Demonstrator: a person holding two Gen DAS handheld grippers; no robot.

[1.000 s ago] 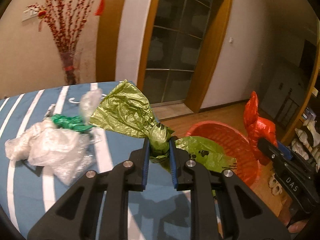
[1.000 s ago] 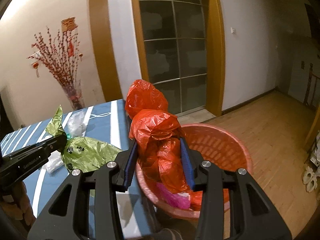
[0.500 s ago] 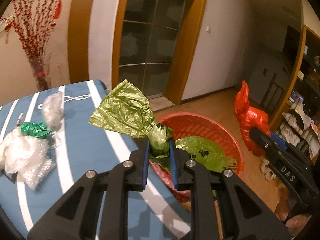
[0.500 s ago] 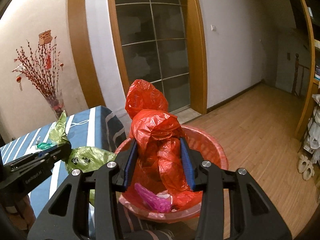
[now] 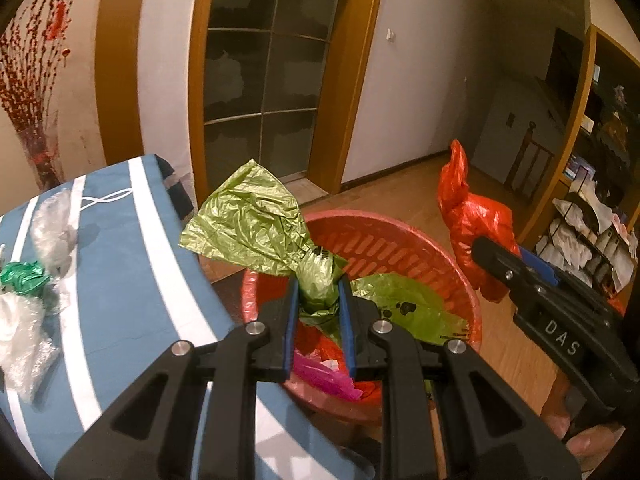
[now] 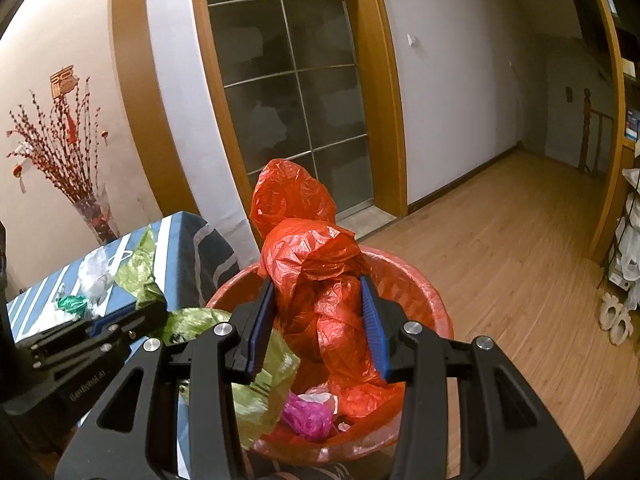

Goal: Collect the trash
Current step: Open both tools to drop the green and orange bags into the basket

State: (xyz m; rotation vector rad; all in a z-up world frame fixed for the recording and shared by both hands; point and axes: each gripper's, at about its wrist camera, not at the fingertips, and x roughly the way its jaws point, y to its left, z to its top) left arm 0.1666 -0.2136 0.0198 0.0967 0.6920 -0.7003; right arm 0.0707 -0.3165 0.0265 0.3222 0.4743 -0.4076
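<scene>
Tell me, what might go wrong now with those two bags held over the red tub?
The green bag in the left tongs spreads wide past the red basket rim toward the table, so it might drape outside when dropped. The red bag in the right tongs could cling to the pads.

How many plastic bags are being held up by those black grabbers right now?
2. A green bag is pinched in the left gripper, and a red bag in the right gripper, both over the red basket.

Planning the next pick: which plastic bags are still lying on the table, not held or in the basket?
The clear crumpled bags and small dark-green one lie on the striped table; the light-green bag and red bag are gripped.
</scene>
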